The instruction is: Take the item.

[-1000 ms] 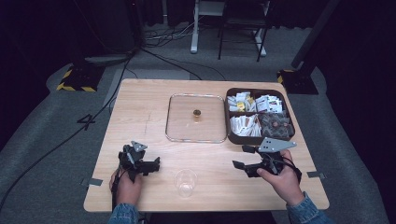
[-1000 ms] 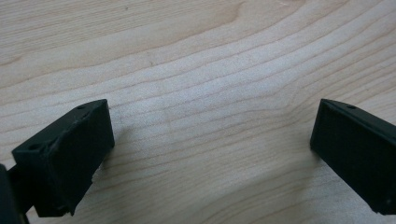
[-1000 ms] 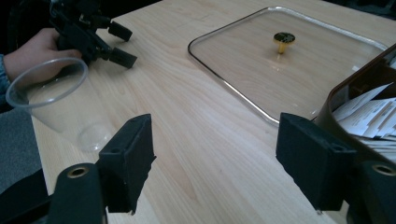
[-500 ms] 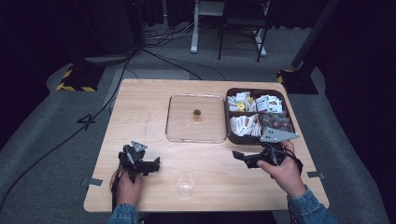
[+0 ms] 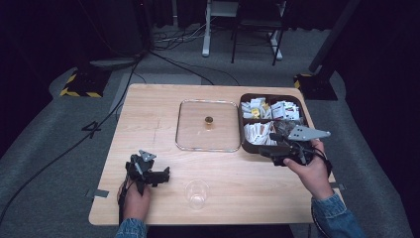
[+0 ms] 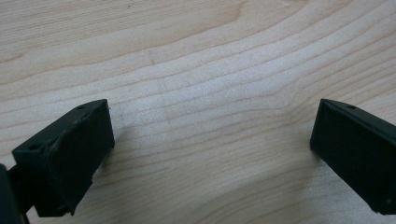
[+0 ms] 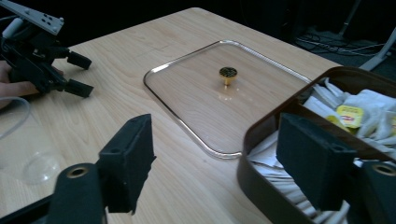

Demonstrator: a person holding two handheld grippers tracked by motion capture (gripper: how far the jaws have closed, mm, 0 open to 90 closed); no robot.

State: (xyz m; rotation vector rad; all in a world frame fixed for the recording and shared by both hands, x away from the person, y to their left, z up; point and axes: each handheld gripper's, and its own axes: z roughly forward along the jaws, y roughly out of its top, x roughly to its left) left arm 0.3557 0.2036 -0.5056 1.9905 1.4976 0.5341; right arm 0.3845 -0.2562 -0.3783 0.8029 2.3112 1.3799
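One counter (image 5: 148, 124); one glass lid (image 5: 208, 141); one clear cup (image 5: 196, 194); one brown box (image 5: 246, 147) of many packets; two hand-held grippers.

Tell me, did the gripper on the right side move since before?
Yes. The right gripper has moved forward, away from the person, up to the near edge of the brown box of packets.
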